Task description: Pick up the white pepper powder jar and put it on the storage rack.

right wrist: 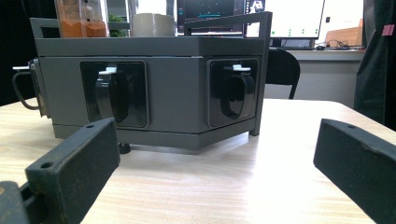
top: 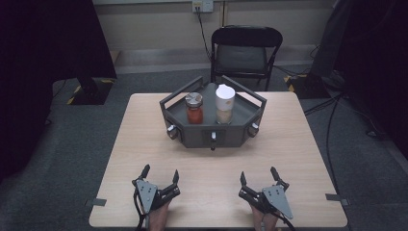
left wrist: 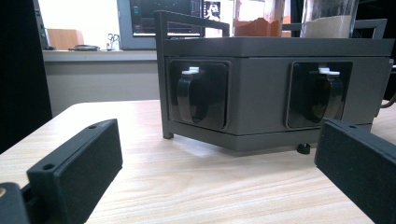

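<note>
No readable writing shows on the grey tray [top: 250,103] at the centre of the high view, nor on the red-filled jar [top: 194,108] and white-lidded jar [top: 224,104] standing side by side in it. Low in the frame on the tabletop [top: 293,144], the left tongs [top: 160,174] and right tongs [top: 259,175] both rest with jaws apart, well short of the tray. A black chair [top: 245,50] stands beyond the tabletop at upper centre.

the table [top: 144,144] is faced in pale, matt wood-grain laminate. the grey tray [left wrist: 275,93] looks like matt painted metal, its knobs [left wrist: 194,95] glossy black plastic. both jars [top: 194,109] are seen as clear and glossy.
</note>
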`<act>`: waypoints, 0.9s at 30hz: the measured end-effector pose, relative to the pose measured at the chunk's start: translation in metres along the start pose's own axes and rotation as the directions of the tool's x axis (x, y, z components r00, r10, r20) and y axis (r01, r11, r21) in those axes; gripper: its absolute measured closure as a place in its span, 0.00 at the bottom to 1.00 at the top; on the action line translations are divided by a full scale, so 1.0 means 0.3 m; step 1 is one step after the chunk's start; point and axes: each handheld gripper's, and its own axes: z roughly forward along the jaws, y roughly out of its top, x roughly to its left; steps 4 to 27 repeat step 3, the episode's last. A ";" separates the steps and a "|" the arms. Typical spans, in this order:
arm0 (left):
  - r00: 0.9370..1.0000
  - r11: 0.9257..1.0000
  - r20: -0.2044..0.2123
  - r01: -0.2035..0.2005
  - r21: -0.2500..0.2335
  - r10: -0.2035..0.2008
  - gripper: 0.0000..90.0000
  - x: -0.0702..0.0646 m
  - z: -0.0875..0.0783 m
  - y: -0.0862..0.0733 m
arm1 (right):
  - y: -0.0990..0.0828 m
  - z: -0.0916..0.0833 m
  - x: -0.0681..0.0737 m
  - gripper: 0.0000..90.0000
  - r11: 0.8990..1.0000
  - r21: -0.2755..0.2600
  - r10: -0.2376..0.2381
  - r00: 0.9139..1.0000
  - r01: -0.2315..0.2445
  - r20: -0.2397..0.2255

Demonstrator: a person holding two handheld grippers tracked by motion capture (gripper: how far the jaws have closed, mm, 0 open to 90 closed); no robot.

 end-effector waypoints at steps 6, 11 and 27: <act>1.000 1.000 0.000 0.000 0.000 0.000 0.00 0.000 0.000 0.000 | -0.002 -0.001 -0.002 0.00 1.000 -0.003 0.002 1.000 -0.002 -0.002; 1.000 1.000 0.000 0.000 0.000 0.000 0.00 0.000 0.000 0.000 | -0.002 -0.001 -0.002 0.00 1.000 -0.003 0.002 1.000 -0.002 -0.002; 1.000 1.000 0.000 0.000 0.000 0.000 0.00 0.000 0.000 0.000 | -0.002 -0.001 -0.002 0.00 1.000 -0.003 0.002 1.000 -0.002 -0.002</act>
